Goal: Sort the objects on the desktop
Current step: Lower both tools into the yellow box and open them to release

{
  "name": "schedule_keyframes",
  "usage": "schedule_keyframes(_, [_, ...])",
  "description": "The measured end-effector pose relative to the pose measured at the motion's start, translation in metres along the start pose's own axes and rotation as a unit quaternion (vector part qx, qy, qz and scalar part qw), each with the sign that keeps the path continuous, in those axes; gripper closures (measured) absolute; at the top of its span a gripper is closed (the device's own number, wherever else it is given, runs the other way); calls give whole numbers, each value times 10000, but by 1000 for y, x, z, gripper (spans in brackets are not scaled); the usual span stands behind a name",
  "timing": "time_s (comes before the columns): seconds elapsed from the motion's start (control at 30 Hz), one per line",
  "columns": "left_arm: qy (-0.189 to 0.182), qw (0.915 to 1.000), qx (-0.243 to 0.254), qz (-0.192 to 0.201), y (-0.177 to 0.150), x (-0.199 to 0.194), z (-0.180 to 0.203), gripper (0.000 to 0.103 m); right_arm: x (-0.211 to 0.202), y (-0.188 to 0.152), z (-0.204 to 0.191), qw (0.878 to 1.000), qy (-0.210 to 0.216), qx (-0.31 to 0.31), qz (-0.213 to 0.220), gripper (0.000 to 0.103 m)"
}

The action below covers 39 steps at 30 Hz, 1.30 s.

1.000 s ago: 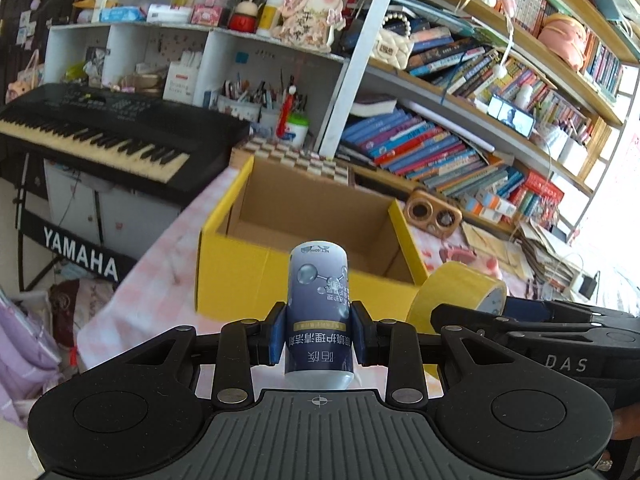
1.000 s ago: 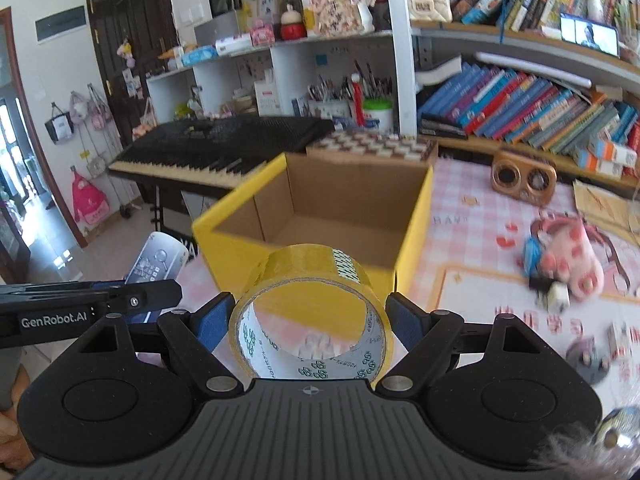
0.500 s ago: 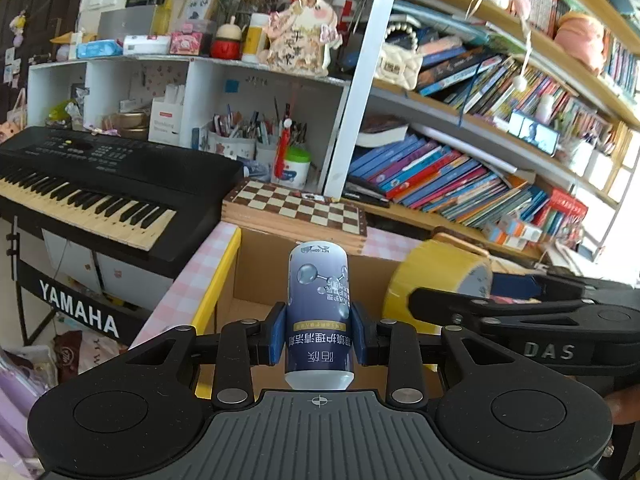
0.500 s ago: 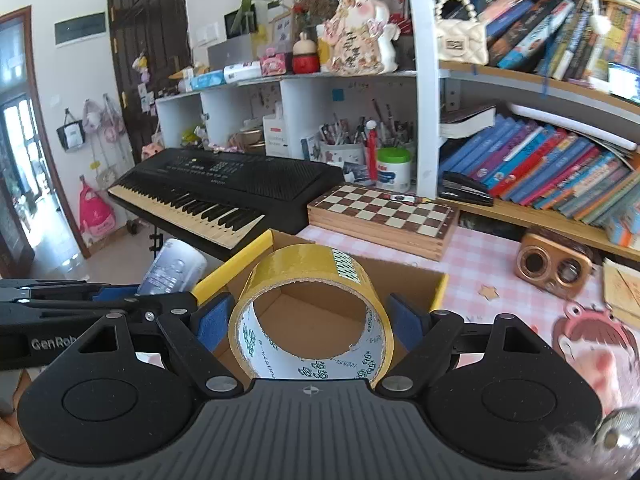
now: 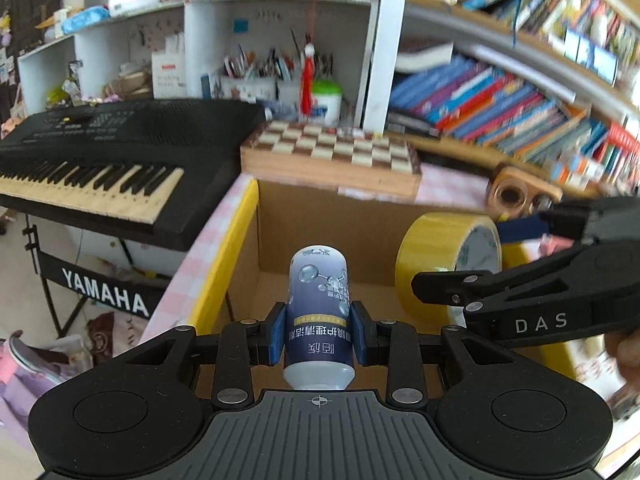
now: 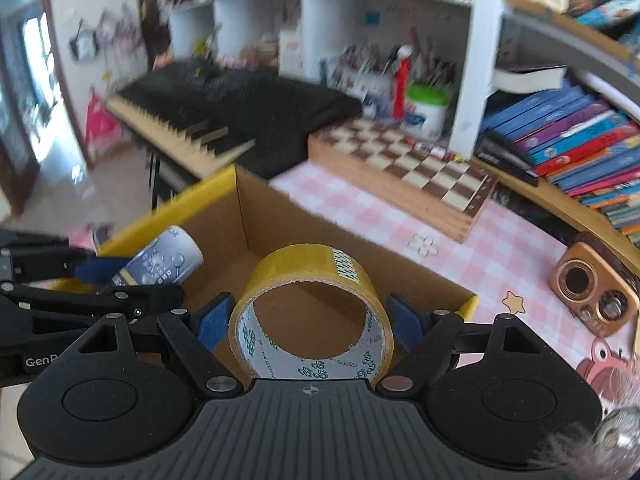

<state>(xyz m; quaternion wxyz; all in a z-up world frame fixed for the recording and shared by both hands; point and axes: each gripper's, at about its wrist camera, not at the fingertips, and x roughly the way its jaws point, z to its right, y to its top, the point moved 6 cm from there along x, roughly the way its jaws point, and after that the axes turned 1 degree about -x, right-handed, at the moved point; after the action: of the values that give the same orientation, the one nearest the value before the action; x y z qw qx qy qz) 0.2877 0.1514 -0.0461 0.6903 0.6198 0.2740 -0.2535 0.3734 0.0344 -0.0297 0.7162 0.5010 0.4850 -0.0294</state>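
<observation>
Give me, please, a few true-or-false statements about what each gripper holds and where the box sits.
1. The left gripper is clamped on a small blue bottle. True.
2. The right gripper holds a roll of yellow tape. True.
3. The cardboard box already has several things lying in it. False: the part of its inside that shows is bare.
4. The chessboard lies inside the box. False: it lies on the checked tablecloth beyond the box.
5. Both held things hang over the open box. True.

motion-blurred keyboard [image 6: 224, 116] and shelf clutter [image 6: 372, 60], pink toy [image 6: 612, 368] cut off at the right edge
</observation>
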Motion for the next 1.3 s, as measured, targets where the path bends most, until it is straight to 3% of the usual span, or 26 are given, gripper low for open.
schedule_keyframes(0.3, [110,9977,262,-610,-20,32,3,72,43,-14,-2,9938,100,-756,-808,22])
schedule_keyframes(0.63, [76,9970,283,-720,-25,38,6,71,53,-12,1,9916,81,-891,-936,21])
schedule_keyframes(0.7, [101,9973,304,-663,-22,36,6,70,53,-11,3,9925,56,-827,-898,21])
schedule_keyframes(0.87, [112,9984,304,-459,-15,27,7,47,47,-9,8,9958,26,-595,-702,21])
schedule_keyframes(1.17, [19,9996,183,224,1,-17,14,40,-6,4,15,9996,-191,-80,196,23])
schedule_keyframes(1.3, [9,9981,128,608,9,-44,17,33,-40,5,17,9969,-409,170,648,23])
